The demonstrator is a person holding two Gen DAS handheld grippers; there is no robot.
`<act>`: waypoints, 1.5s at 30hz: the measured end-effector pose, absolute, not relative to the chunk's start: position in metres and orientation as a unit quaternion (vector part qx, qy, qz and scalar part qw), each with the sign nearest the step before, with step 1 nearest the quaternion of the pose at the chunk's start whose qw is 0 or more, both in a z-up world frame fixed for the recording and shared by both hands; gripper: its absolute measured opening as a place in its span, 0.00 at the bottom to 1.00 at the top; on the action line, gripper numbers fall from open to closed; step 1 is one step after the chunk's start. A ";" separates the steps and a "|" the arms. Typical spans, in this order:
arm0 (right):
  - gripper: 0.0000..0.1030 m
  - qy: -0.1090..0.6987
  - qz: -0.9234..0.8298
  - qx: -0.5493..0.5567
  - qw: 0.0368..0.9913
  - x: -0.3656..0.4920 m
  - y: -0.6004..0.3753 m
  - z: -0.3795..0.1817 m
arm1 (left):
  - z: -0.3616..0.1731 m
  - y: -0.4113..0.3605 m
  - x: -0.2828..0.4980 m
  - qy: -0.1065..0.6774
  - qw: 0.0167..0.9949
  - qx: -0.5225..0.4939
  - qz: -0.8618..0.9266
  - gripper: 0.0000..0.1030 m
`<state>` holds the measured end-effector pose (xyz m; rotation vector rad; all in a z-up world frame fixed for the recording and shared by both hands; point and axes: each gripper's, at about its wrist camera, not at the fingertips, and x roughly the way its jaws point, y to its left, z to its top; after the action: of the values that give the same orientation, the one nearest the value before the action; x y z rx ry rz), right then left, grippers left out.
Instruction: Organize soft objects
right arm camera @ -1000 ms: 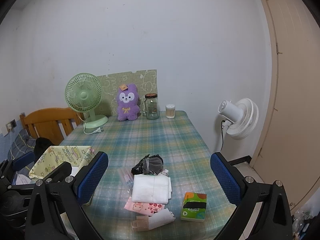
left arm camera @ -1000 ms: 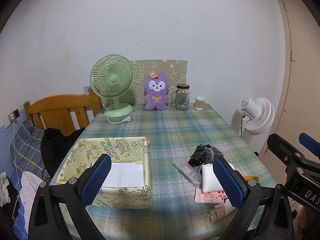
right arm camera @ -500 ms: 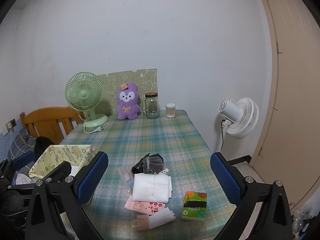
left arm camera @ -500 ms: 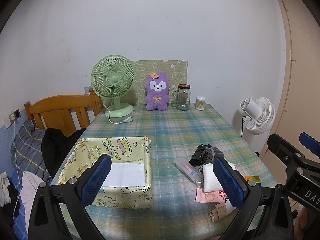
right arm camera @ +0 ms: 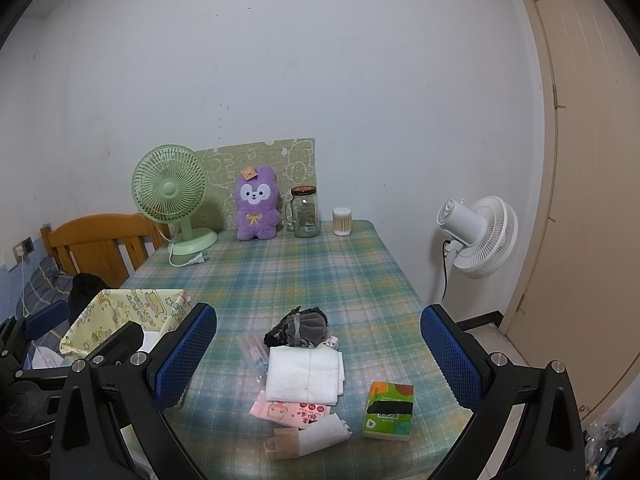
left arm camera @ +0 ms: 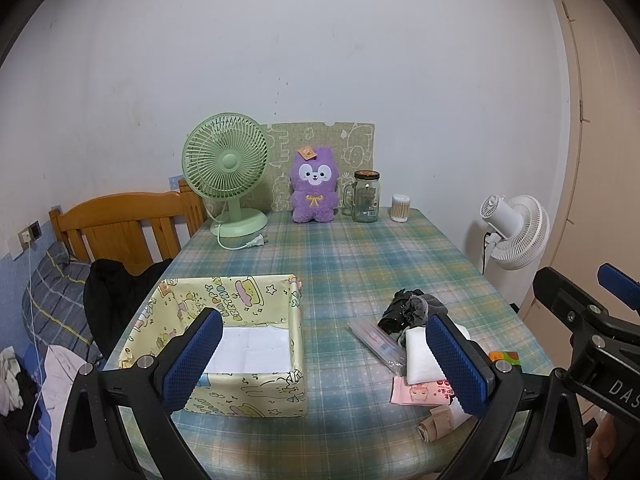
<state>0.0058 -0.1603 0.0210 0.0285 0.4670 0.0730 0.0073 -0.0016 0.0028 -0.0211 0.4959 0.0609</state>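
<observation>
A yellow cartoon-print fabric box [left arm camera: 256, 292] stands on the plaid table, with white paper [left arm camera: 250, 350] on its bottom. My left gripper [left arm camera: 326, 360] is open and empty, held above the table's near edge by the box. A pile of soft things lies right of it: a dark grey cloth bundle [right arm camera: 298, 326], a folded white cloth [right arm camera: 304, 374], a pink packet [right arm camera: 290, 412], a rolled beige and white cloth [right arm camera: 308, 436] and a green tissue pack [right arm camera: 388, 410]. My right gripper [right arm camera: 318, 364] is open and empty above this pile.
At the table's [left arm camera: 360, 256] far end stand a green desk fan [left arm camera: 226, 172], a purple plush toy [left arm camera: 314, 186], a glass jar [left arm camera: 366, 196] and a cotton-swab tub [left arm camera: 400, 208]. A wooden chair [left arm camera: 120, 228] is at the left, a white floor fan [right arm camera: 476, 236] at the right.
</observation>
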 end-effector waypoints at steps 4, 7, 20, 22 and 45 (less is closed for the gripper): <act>1.00 0.231 0.036 0.014 0.972 0.005 -0.160 0.021 | 0.003 -0.002 0.007 0.245 0.969 -0.010 0.030 0.99; 1.00 0.229 0.034 0.012 0.973 0.005 -0.161 0.021 | 0.003 -0.001 0.007 0.244 0.969 -0.009 0.029 0.99; 1.00 0.229 0.034 0.012 0.973 0.003 -0.162 0.021 | 0.005 -0.003 0.002 0.241 0.970 -0.005 0.028 0.99; 1.00 0.230 0.034 0.012 0.972 0.003 -0.162 0.021 | 0.005 -0.003 0.002 0.241 0.970 -0.005 0.028 0.99; 0.94 0.262 0.042 0.015 0.964 0.019 -0.164 -0.004 | -0.022 -0.022 0.017 0.271 0.963 -0.010 -0.003 0.92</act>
<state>0.0187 -0.1639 -0.0041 0.0301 0.5299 0.0849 0.0167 -0.0217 -0.0220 -0.0202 0.5481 -0.0067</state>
